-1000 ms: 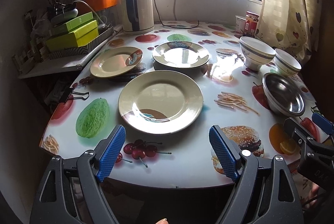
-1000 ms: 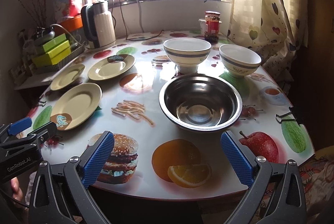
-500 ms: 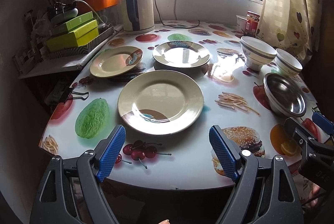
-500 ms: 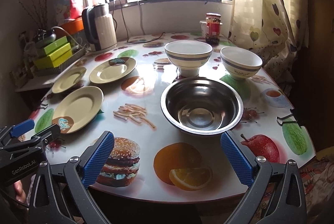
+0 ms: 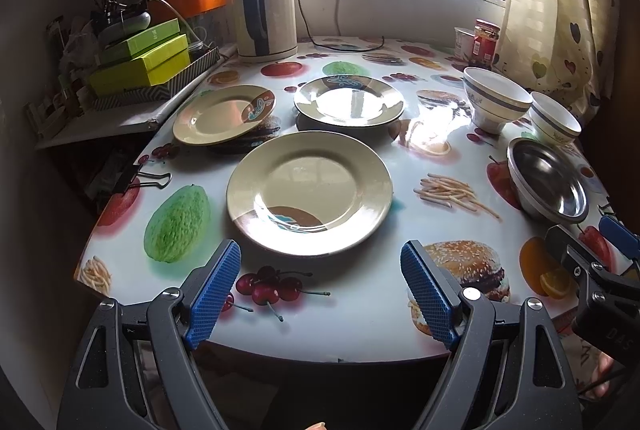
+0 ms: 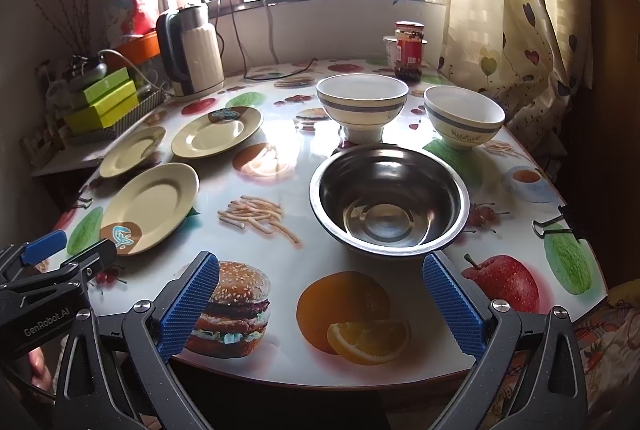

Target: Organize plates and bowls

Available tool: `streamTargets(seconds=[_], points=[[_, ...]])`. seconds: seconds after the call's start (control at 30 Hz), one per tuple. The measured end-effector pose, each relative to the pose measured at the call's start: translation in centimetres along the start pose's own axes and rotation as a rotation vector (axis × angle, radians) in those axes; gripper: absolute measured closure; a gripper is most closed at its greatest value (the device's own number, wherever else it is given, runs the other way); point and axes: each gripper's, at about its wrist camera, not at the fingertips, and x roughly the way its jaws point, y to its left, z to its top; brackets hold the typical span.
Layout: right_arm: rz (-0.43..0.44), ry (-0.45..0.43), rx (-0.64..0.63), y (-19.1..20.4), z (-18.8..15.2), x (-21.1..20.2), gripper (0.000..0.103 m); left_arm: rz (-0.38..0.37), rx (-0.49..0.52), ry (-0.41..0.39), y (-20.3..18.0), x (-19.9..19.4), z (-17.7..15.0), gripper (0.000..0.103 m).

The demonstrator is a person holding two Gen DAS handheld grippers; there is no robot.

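Note:
Three cream plates lie on the fruit-print table: a near plate [image 5: 310, 189], a far-left plate [image 5: 224, 113] and a far plate [image 5: 349, 101]. My left gripper [image 5: 320, 286] hovers open at the table's front edge, just short of the near plate, holding nothing. A steel bowl [image 6: 389, 199] stands right in front of my right gripper [image 6: 320, 306], which is open and empty. Behind the steel bowl stand two white bowls with grey bands, a footed one [image 6: 362, 105] and a smaller one [image 6: 464, 115]. The same plates show at left in the right wrist view, the nearest plate [image 6: 150, 205] closest.
An electric kettle [image 5: 266, 15] with a cord stands at the back. A red-lidded jar [image 6: 409, 49] sits near the curtain [image 6: 516, 9]. Green boxes [image 5: 140, 61] are stacked on a side shelf at left. Binder clips [image 5: 140, 179] grip the tablecloth edge.
Both grippers have pulled back and risen slightly, so the plates and bowls sit a little farther off. Neither has opened or shut, and nothing on the table has moved.

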Motion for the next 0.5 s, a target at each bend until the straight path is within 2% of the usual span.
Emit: streamTargets(seconds=[0.5], points=[[-0.002, 0.002, 0.002, 0.09, -0.03, 0.13, 0.0, 0.004, -0.001, 0.005, 0.01, 0.03, -0.06, 0.02]])
